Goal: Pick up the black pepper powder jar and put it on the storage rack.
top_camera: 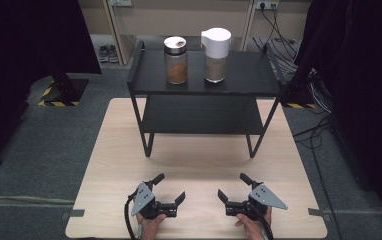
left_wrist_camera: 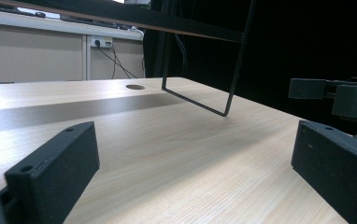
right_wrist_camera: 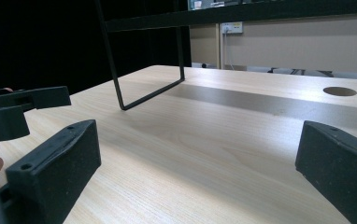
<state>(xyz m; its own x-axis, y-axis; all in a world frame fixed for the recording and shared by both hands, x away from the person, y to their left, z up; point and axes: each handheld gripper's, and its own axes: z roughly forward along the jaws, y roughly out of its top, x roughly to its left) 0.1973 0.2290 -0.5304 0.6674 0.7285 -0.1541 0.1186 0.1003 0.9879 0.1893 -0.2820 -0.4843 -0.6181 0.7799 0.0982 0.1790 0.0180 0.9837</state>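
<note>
- The shelf rack (top_camera: 204, 92) was set on the far half of the table (top_camera: 114, 150).
- On the rack's top, a glass jar (top_camera: 175, 60) was placed left of a lidded pitcher (top_camera: 215, 55).
- Before the rack, the left gripper (top_camera: 170, 189) and right gripper (top_camera: 233, 187) were held side by side, jaws spread.

Left claw (top_camera: 170, 188) and right claw (top_camera: 233, 186), jaws wide apart, facing inward.

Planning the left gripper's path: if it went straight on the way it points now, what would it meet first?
Probably the right gripper, facing it across the bare table; depth is unclear. The left gripper is open.
</note>
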